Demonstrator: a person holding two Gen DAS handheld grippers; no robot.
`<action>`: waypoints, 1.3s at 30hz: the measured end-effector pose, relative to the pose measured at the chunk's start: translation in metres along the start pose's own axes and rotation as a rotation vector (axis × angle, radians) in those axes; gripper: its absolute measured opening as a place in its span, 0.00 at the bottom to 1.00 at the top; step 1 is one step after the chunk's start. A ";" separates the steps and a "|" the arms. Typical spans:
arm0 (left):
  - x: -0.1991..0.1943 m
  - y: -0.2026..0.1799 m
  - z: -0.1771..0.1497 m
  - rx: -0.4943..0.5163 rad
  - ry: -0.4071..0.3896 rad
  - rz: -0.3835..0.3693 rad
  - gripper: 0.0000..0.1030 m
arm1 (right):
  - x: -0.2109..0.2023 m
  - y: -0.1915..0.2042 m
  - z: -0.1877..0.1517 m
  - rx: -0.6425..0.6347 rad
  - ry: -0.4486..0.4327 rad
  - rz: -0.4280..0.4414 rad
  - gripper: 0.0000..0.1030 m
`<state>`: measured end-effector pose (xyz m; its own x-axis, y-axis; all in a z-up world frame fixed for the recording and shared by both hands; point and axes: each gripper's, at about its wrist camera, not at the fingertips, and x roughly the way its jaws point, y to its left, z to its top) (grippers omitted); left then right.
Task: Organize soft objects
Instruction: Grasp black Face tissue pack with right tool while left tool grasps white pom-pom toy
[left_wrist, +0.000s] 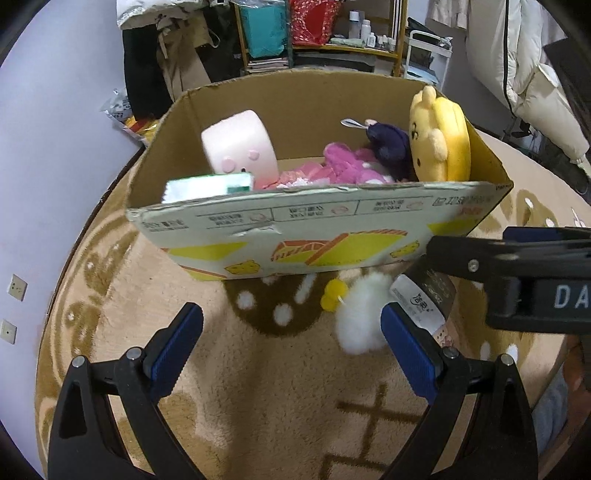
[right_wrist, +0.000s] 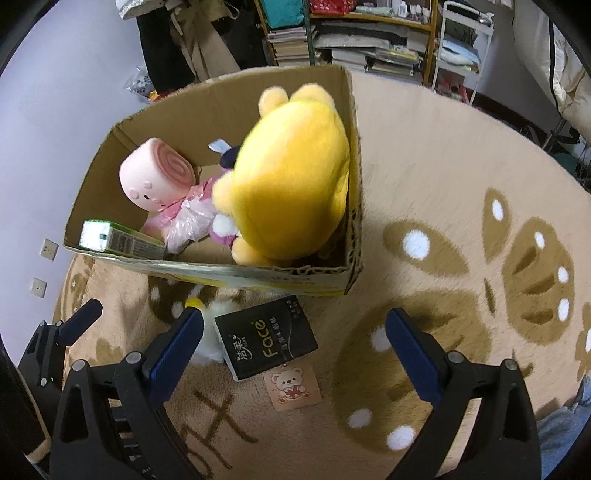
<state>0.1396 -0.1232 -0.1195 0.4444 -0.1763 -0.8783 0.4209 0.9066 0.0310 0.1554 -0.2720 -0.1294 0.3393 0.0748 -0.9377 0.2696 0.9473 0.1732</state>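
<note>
A cardboard box (left_wrist: 317, 221) (right_wrist: 207, 107) stands on the rug holding a yellow bear plush (left_wrist: 439, 140) (right_wrist: 291, 188), a pink roll plush (left_wrist: 240, 147) (right_wrist: 155, 177), a purple toy (left_wrist: 388, 144), pink soft items (left_wrist: 343, 166) and a green tissue pack (left_wrist: 210, 186) (right_wrist: 118, 240). In front of the box lie a white fluffy toy (left_wrist: 360, 314) (right_wrist: 216, 332) and a black tissue pack (right_wrist: 266, 338) (left_wrist: 424, 299). My left gripper (left_wrist: 291, 343) is open above the rug, left of the fluffy toy. My right gripper (right_wrist: 295, 343) is open around the black pack.
A beige round rug (right_wrist: 443, 166) with brown patterns covers the floor. A small bear card (right_wrist: 293, 384) lies beside the black pack. Shelves with books (right_wrist: 362, 40), hanging clothes (left_wrist: 166, 48) and a purple wall (left_wrist: 55, 129) stand behind the box.
</note>
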 end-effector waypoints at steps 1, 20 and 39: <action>0.001 -0.001 0.000 0.001 0.001 -0.004 0.93 | 0.003 0.000 0.000 0.006 0.008 0.004 1.00; 0.027 -0.022 -0.008 0.060 0.080 -0.056 0.93 | 0.037 -0.015 -0.002 0.109 0.136 0.078 1.00; 0.041 -0.034 -0.014 -0.025 0.063 -0.101 0.93 | 0.049 -0.050 0.001 0.231 0.199 0.064 0.72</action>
<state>0.1323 -0.1560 -0.1636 0.3495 -0.2432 -0.9048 0.4410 0.8947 -0.0702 0.1592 -0.3159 -0.1838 0.1849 0.2132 -0.9593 0.4593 0.8443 0.2762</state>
